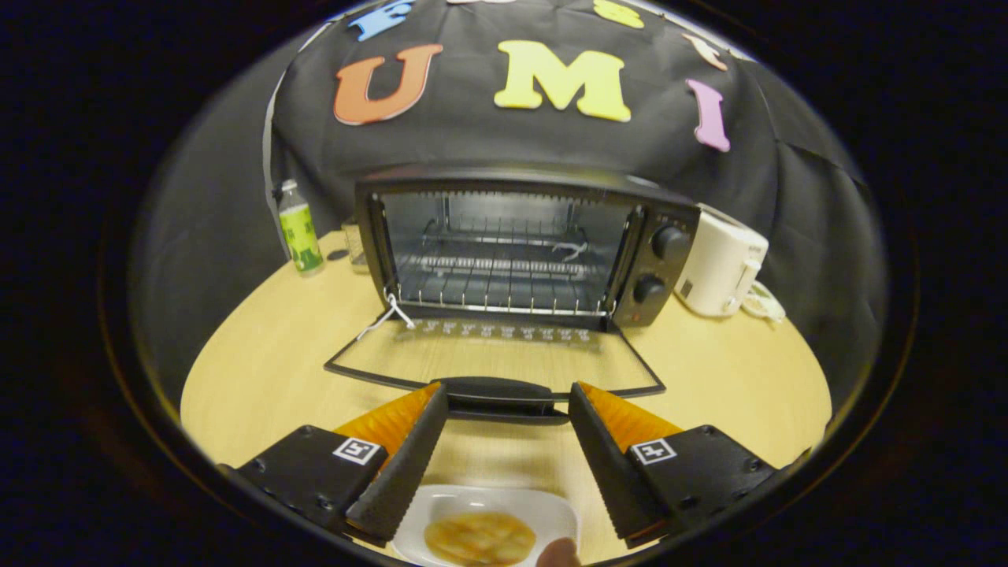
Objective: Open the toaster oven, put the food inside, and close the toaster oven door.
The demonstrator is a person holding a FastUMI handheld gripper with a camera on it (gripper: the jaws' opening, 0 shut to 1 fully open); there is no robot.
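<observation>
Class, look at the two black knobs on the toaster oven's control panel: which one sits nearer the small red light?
The lower knob. The red light sits just beneath it at the panel's bottom, while the upper knob is higher, near the toaster oven top. The gripper is open at the door handle.

My fingers (508,402) hang spread apart, holding nothing, over a pale wooden table (268,370). On it ahead of me stands the toaster oven (520,244), its glass door (492,362) folded down flat just over the wood, the handle between my fingertips. Left of the oven stands a small bottle with a green label (299,232); right of it, a white appliance (720,272), perhaps a kettle. Below me a white dish (441,504) of food (480,538) sits on the table.
</observation>
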